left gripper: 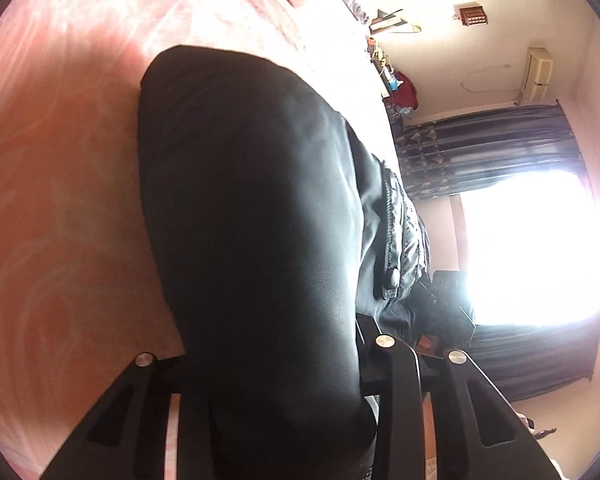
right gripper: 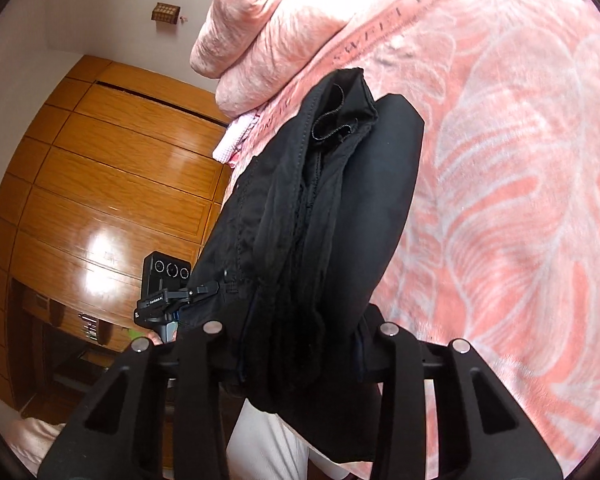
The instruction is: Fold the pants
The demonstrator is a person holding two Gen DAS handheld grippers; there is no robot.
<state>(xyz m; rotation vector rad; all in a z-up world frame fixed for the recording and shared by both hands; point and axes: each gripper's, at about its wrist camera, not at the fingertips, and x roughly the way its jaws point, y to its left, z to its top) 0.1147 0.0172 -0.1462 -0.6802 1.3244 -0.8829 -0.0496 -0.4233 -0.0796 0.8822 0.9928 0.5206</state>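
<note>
The black pants (left gripper: pixel 244 200) are bunched into a thick folded bundle lifted above a pink patterned bed cover (left gripper: pixel 60 200). My left gripper (left gripper: pixel 276 364) is shut on the near end of the pants, and the cloth hides its fingertips. In the right wrist view the pants (right gripper: pixel 312 216) hang in layered folds with a seam and a zip pull showing. My right gripper (right gripper: pixel 296 344) is shut on the pants, with the fabric stuffed between the jaws and spilling below them.
The pink leaf-print bed cover (right gripper: pixel 520 200) fills the right side, with a rolled pink blanket (right gripper: pixel 260 32) beyond. A wooden wardrobe (right gripper: pixel 112 184) stands at the left. A bright window (left gripper: pixel 532 248) with dark curtains (left gripper: pixel 480 152) lies to the right. A camera on a stand (right gripper: pixel 166 280) sits near the wardrobe.
</note>
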